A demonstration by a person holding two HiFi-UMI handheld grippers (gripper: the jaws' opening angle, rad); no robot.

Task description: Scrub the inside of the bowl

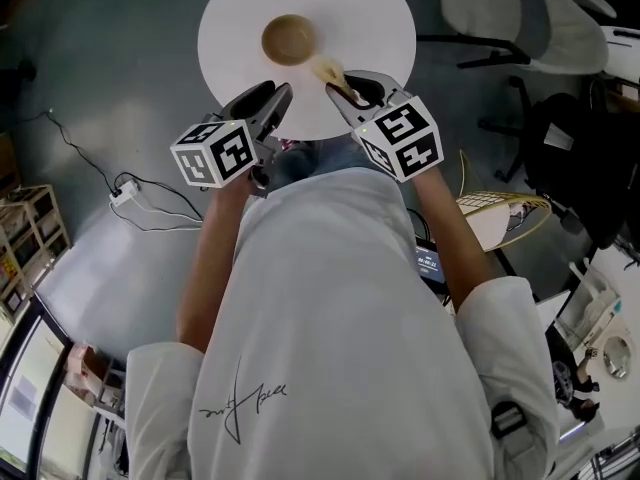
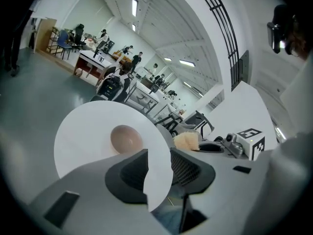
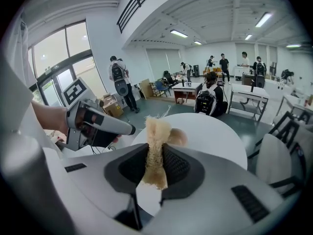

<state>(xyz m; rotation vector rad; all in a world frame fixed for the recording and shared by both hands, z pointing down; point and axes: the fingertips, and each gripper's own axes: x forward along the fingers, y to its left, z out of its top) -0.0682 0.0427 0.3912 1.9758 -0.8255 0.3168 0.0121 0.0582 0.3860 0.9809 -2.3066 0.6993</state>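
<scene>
A small tan bowl (image 1: 289, 40) stands upright on the round white table (image 1: 230, 28); it also shows as the bowl (image 2: 126, 138) in the left gripper view, and the bowl (image 3: 179, 137) is half hidden in the right gripper view. My right gripper (image 1: 345, 90) is shut on a pale fibrous scrubber (image 3: 155, 153), whose tip (image 1: 327, 69) hangs just right of the bowl. The scrubber (image 2: 187, 141) also shows from the left. My left gripper (image 1: 275, 103) is open and empty over the table's near edge, short of the bowl.
Grey floor surrounds the table. A white chair (image 1: 485, 3) stands at the right, a power strip with cables (image 1: 125, 193) lies on the floor at the left. People and desks (image 3: 220, 77) fill the far room.
</scene>
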